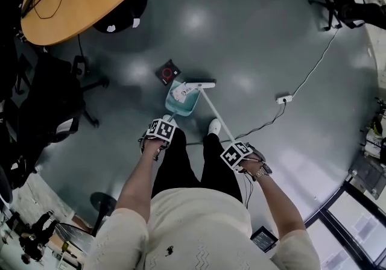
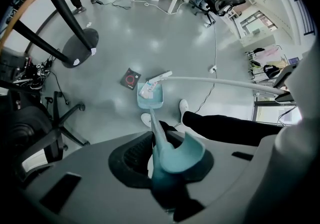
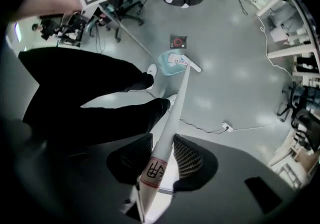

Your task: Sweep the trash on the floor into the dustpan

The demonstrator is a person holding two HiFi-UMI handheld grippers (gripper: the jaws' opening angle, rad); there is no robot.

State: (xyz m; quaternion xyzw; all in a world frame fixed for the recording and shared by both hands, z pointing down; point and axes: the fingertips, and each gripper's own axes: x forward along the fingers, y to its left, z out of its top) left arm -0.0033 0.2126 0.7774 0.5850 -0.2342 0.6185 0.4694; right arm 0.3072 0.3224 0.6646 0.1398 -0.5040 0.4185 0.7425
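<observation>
- Plainly gripping the dustpan (image 1: 183,100) by its teal handle with the left tool (image 1: 160,131), both jaws pressed on the stem; likewise pinching the white broom (image 1: 212,109) shaft with the right tool (image 1: 237,155).
- Resting flat on the floor, mouth toward 12 o'clock, pale wrappers (image 1: 178,90) already inside.
- Just beyond the pan's lip at 11 o'clock, apart from the rim: a black packet (image 1: 168,72), seemingly the last trash.
- Running from 5 o'clock at the right tool toward 11 o'clock, ending in the broom head (image 1: 200,85) at the pan's 1 o'clock corner.
- Probably calls for reaching past the packet, then dragging back toward 6 o'clock.
</observation>
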